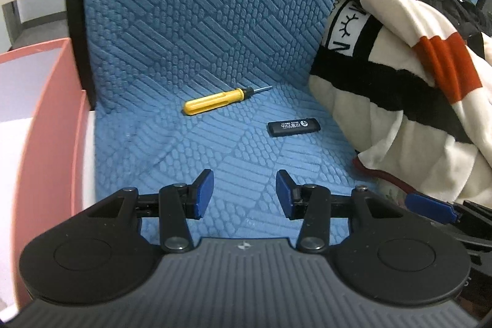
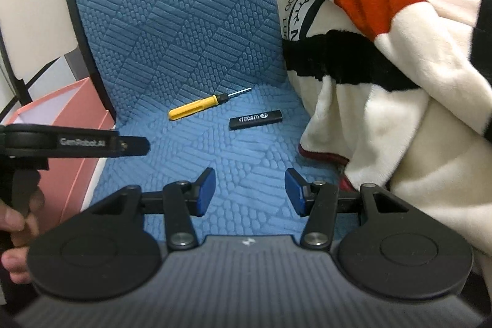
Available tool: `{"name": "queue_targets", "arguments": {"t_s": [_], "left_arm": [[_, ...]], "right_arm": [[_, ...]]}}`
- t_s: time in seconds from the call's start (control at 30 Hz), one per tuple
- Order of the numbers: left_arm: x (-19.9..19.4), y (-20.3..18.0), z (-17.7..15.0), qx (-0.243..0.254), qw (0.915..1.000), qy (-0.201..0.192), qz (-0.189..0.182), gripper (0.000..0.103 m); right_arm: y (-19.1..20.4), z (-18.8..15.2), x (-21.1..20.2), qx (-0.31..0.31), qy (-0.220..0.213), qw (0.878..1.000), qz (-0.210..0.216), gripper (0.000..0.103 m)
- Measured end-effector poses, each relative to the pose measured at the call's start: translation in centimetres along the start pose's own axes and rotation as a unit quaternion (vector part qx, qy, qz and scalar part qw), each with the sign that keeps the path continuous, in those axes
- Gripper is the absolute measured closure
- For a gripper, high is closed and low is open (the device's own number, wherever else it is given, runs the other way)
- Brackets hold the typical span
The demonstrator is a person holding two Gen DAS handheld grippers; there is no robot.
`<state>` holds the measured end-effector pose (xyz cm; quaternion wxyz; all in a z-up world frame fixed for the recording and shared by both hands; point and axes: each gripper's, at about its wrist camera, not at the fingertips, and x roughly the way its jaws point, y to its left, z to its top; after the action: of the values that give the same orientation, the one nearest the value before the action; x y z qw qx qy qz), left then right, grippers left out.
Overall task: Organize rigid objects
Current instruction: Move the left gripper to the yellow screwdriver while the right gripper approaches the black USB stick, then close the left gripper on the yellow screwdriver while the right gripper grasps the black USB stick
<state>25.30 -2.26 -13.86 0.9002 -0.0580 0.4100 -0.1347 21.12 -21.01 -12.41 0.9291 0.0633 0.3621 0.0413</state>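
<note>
A yellow screwdriver (image 1: 218, 101) lies on the blue quilted seat cushion (image 1: 190, 149) near the backrest, tip pointing right. A black lighter-shaped stick (image 1: 293, 127) with white print lies to its right. My left gripper (image 1: 244, 194) is open and empty, held over the front of the seat, well short of both. In the right wrist view the screwdriver (image 2: 200, 105) and the black stick (image 2: 255, 119) lie ahead of my right gripper (image 2: 249, 192), which is open and empty. The left gripper's body (image 2: 77, 142) shows at the left there.
A pink box (image 1: 46, 119) with a white inside stands left of the seat; it also shows in the right wrist view (image 2: 70, 125). A white, black and red fleece blanket (image 1: 399, 88) is piled on the right side of the seat. The blue backrest (image 1: 209, 5) rises behind.
</note>
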Motion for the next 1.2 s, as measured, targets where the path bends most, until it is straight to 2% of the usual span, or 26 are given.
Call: {"name": "queue_targets", "arguments": {"t_s": [0.33,0.7,0.9,1.0,1.03,1.13,1.2], "left_arm": [[4.3,0.2,2.4,0.015,0.9997,0.017,-0.003,0.052],[8.5,1.7,6.9,0.013,0.9997,0.019,-0.001,0.052],[10.9,2.6,9.3,0.035,0.9991,0.020,0.014,0.052],[12.6,3.2,10.1,0.048,0.9981,0.030,0.024,0.052],[13.1,3.4,10.3,0.051,0.9978,0.033,0.026,0.052],[14.5,4.2,10.5,0.057,0.9968,0.050,0.025,0.052],[15.2,4.4,10.6,0.060,0.9963,0.056,0.023,0.052]], "right_arm": [[0.5,1.6,3.9,-0.012,0.003,1.000,0.000,0.050],[0.9,2.5,7.0,-0.030,0.006,0.999,-0.016,0.047],[1.1,3.1,9.4,-0.038,0.013,0.999,-0.018,0.047],[0.2,3.9,11.0,-0.037,0.017,0.999,-0.022,0.038],[-0.2,4.2,11.7,-0.034,0.022,0.999,-0.020,0.030],[-1.3,5.1,13.4,-0.029,0.035,0.999,-0.015,0.022],[-1.7,5.6,14.6,-0.029,0.043,0.999,-0.007,0.021]]}}
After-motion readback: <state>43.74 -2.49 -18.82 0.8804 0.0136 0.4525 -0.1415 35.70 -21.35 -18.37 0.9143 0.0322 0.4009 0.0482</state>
